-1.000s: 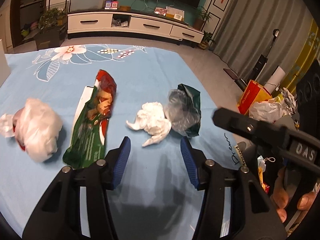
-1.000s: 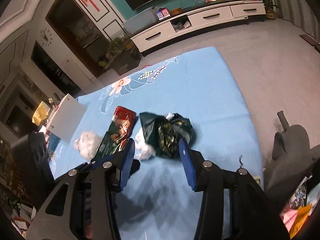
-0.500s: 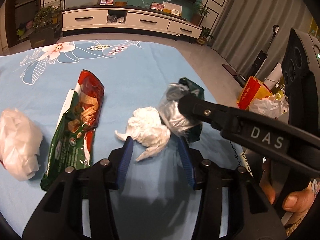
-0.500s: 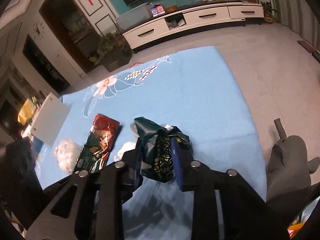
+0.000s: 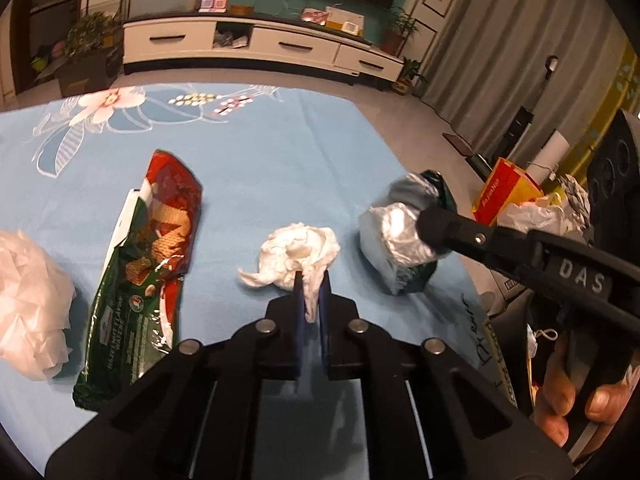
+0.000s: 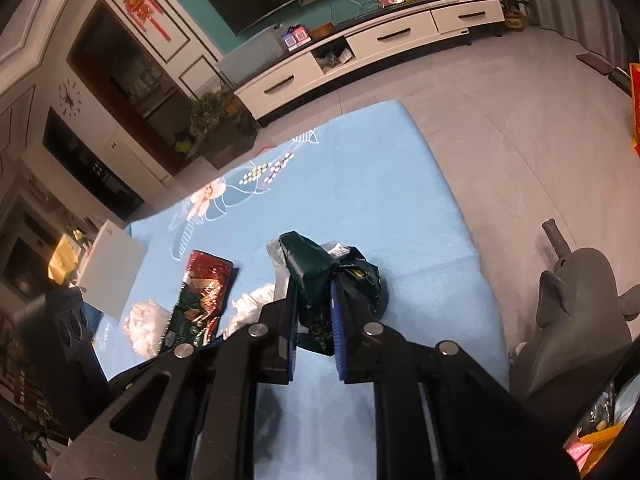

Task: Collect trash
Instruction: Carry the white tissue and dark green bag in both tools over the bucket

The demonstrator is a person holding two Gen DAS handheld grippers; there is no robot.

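Your left claw (image 5: pixel 311 296) is clenched on the near tail of the crumpled white tissue (image 5: pixel 298 254), whose bulk sits just beyond the blue pads (image 5: pixel 297 300) on the blue floral cloth (image 5: pixel 256 152) covering the surface. Your right claw (image 6: pixel 313 312) is pinched onto the dark green foil bag (image 6: pixel 320 268), with a fold of it squeezed between the two blue pads (image 6: pixel 335 320); in the left wrist view that same bag (image 5: pixel 400 232) shows its silvery inside, and the right claw's black finger (image 5: pixel 452 228) lies against it, near the right edge of the cloth. To the left of the tissue, apart from it, the red and green wafer wrapper (image 5: pixel 148 264) lies flat and lengthwise, and further left a wad of white plastic (image 5: pixel 28 300) sits by the frame edge. Your right hand (image 5: pixel 580 400) grips the handle at the lower right of the left wrist view. Beyond the cloth's right edge a yellow and red paper bag (image 5: pixel 504 192) and a white plastic bag (image 5: pixel 532 212) stand on the floor, and the right wrist view shows a grey elephant toy (image 6: pixel 576 312) there too. Across the room, a long white TV cabinet (image 5: pixel 260 46) runs along the teal wall, with potted plants (image 5: pixel 88 36) at its left end.
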